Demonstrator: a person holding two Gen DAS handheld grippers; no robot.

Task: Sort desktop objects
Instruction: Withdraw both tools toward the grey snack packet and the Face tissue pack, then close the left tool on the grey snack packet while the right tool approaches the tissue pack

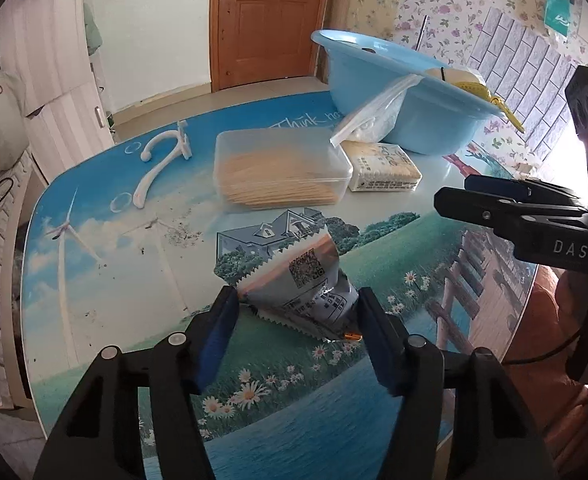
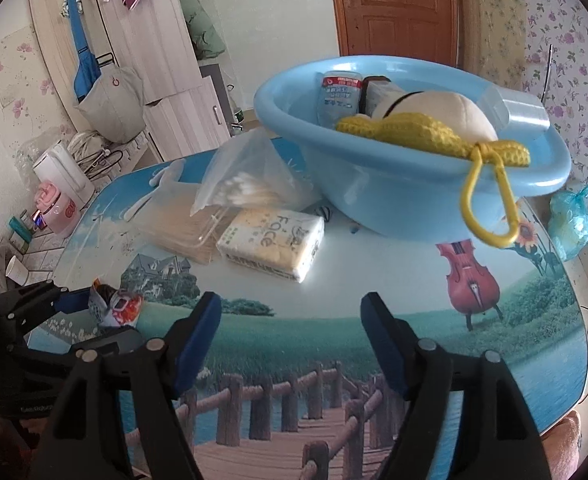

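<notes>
because the snack packet (image 1: 310,292) lies nearest on the table (image 1: 93,280), the left gripper (image 1: 296,320) has its jaws spread on either side of it, apparently not yet pinching, probably to lift it. the right gripper (image 2: 289,332) hangs wide open and empty over the table, free to help. beyond sit the toothpick box (image 1: 277,168), tissue pack (image 2: 271,242) and cotton swab bag (image 2: 245,192), near the blue basin (image 2: 394,200), which already holds items, so likely the sorting bin.
</notes>
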